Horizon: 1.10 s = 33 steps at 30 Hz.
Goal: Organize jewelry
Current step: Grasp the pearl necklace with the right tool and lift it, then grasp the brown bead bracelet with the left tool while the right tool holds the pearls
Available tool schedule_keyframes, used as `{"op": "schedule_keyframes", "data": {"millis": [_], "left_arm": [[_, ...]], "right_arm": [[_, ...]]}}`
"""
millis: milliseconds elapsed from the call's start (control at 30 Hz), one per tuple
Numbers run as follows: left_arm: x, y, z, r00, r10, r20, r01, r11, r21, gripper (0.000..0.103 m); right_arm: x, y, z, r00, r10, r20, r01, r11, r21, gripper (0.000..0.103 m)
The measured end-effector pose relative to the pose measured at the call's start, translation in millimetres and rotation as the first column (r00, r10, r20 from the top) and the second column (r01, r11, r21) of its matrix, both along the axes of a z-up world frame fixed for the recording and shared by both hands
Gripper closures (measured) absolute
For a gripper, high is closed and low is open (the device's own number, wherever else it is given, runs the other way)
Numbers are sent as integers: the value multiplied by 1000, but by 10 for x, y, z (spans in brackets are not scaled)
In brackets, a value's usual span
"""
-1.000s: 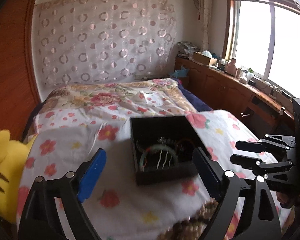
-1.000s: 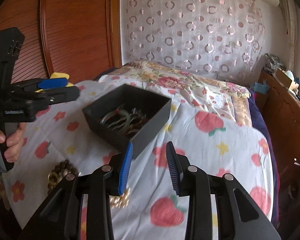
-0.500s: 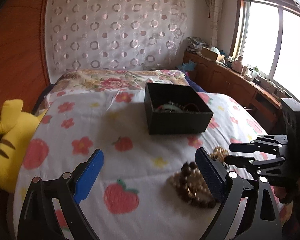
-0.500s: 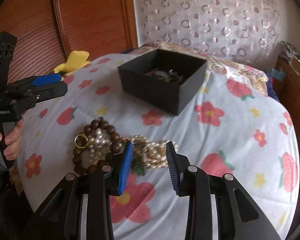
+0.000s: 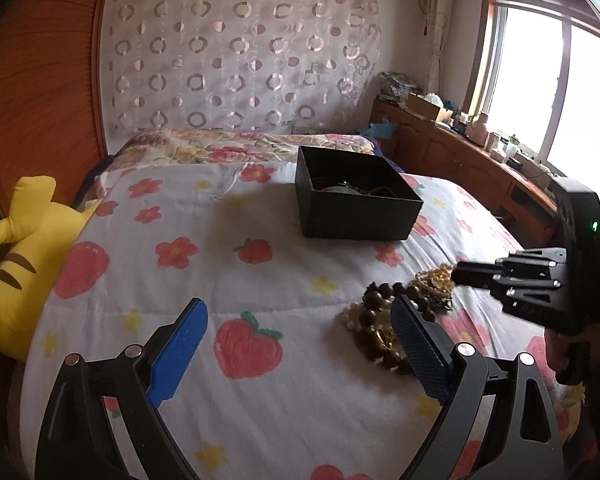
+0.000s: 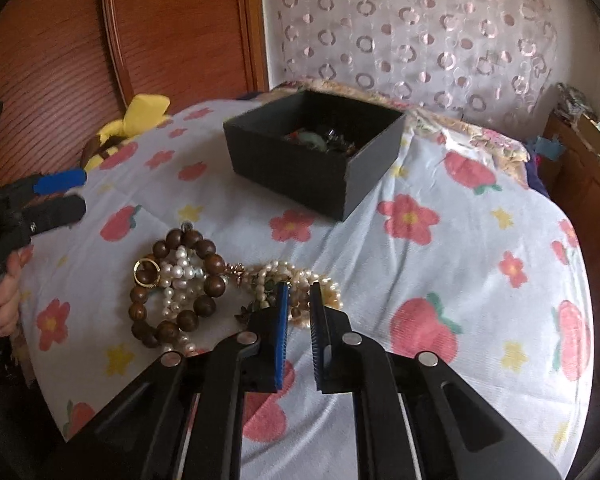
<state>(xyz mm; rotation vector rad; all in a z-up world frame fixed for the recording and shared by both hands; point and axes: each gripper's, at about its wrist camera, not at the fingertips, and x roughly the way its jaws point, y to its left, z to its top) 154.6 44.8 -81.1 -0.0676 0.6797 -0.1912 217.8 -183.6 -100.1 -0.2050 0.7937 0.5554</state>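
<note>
Jewelry pile on the bedspread, well short of the black box. Right gripper dropped from box to pile, jaws narrowed over pearl strands, grip uncertain. Left gripper wide, idle. Next pick starting.

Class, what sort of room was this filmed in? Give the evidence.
Most likely a home bedroom: the work happens on a bed with a floral quilt, a yellow plush toy lies at its edge, and a wooden headboard stands behind.
</note>
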Motion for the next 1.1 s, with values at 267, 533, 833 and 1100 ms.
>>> {"op": "schedule_keyframes", "data": {"millis": [267,533,833,1100], "left_arm": [[-175,-165,-27,999,-33,1,33,999,16,14],[-226,-312,-93,995,-95,-38,96,995,32,23],[-123,-505,-259,980,-159,-121,164,986,33,60],[-71,-567,-325,974,-172,-149,176,984,16,60]], "right_arm": [[-245,-204,447,992,-38,123,34,999,32,91],[-560,-371,795,974,-42,221,35,999,36,91],[-729,-553,873,965,-70,252,54,996,68,91],[-822,-529,1094,945,-62,321,36,996,85,91]]}}
